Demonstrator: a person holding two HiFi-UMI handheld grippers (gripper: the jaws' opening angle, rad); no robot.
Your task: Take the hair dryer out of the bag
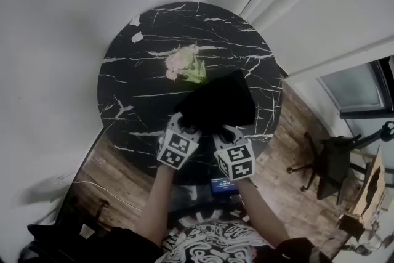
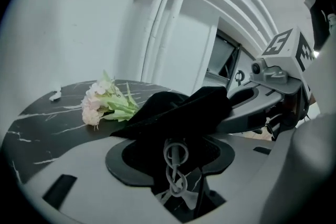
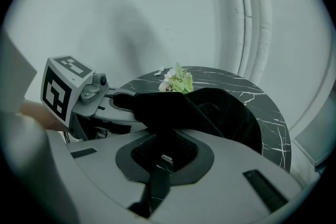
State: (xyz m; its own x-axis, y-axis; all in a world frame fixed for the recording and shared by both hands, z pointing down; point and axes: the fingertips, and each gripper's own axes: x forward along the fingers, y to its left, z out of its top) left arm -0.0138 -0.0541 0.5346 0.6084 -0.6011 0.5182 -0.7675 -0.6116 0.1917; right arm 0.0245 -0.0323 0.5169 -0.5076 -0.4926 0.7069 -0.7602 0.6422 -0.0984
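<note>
Now | right gripper is pinching rim of limp black cloth bag | left gripper is gaping around grey drawstring | hidden dryer likely rigid: grab handle

The left gripper and right gripper are showing grey housings and white cubes with black square markers; I am wearing a black-and-white patterned shirt.

Side by side, left tongs stand parted, right tongs pinched on the bag.

Office, swivel chair (wood floor)
</note>
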